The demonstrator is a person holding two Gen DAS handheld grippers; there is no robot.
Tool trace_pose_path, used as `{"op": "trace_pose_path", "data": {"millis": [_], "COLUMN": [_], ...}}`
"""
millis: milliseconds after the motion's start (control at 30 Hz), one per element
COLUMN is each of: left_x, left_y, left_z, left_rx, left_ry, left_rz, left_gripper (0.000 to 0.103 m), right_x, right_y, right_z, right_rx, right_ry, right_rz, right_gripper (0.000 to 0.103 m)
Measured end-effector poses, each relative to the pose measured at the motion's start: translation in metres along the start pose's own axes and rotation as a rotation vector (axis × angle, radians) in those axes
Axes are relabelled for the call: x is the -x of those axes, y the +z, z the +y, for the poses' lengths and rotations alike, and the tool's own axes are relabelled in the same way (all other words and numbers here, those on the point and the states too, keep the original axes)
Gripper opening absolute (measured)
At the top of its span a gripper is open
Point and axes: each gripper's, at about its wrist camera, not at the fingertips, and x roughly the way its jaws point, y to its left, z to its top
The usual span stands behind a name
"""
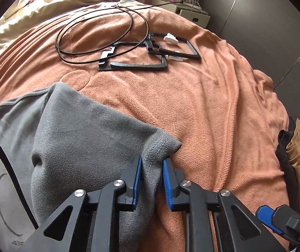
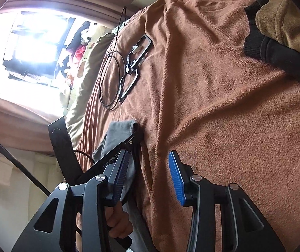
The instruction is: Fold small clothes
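A grey garment (image 1: 70, 138) lies on the orange blanket (image 1: 202, 109) at the lower left of the left wrist view. My left gripper (image 1: 152, 163) is shut on a bunched corner of it, the cloth pinched between the blue pads. The folded corner sticks out past the fingertips. In the right wrist view the grey garment (image 2: 120, 129) shows at centre left, with the left gripper (image 2: 129, 145) on it. My right gripper (image 2: 150, 157) is open and empty above the blanket (image 2: 223, 115), to the right of the garment. Its blue pad (image 1: 265, 218) shows in the left wrist view.
Black frames (image 1: 150, 56) and a looped black cable (image 1: 99, 33) lie further up the bed. A tan and black pile of clothes (image 1: 297, 168) sits at the right edge, also in the right wrist view (image 2: 280, 27). A beige pillow (image 1: 51, 2) lies at the head.
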Motion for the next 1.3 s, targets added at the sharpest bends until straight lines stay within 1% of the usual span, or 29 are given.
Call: {"op": "trace_pose_path", "data": {"millis": [67, 167, 300, 467, 700, 833, 1100, 1300], "left_x": [0.004, 0.013, 0.03, 0.061, 0.102, 0.118, 0.134, 0.135], "left_y": [0.002, 0.005, 0.009, 0.011, 0.005, 0.0, -0.01, -0.016], "left_z": [0.003, 0.009, 0.016, 0.034, 0.071, 0.092, 0.138, 0.173], "left_rx": [0.002, 0.023, 0.012, 0.01, 0.049, 0.074, 0.139, 0.181], "left_ry": [-0.004, -0.038, -0.015, 0.01, 0.045, 0.069, 0.094, 0.113], "left_rz": [-0.006, -0.017, -0.049, -0.096, -0.136, -0.149, -0.159, -0.161], "left_gripper": [0.016, 0.016, 0.014, 0.013, 0.012, 0.012, 0.012, 0.012], "right_x": [-0.001, 0.0, -0.002, -0.008, -0.016, -0.021, -0.037, -0.052], "right_y": [-0.001, -0.004, -0.001, -0.002, -0.008, -0.012, -0.022, -0.024], "right_z": [0.002, 0.005, 0.011, 0.018, 0.03, 0.036, 0.051, 0.059], "right_rx": [0.005, 0.015, 0.03, 0.052, 0.094, 0.121, 0.186, 0.216], "right_ry": [-0.001, -0.001, -0.002, 0.0, 0.02, 0.023, 0.011, -0.023], "right_rz": [0.005, 0.011, 0.01, 0.018, 0.03, 0.037, 0.069, 0.094], "right_gripper": [0.037, 0.037, 0.037, 0.037, 0.037, 0.037, 0.037, 0.037]}}
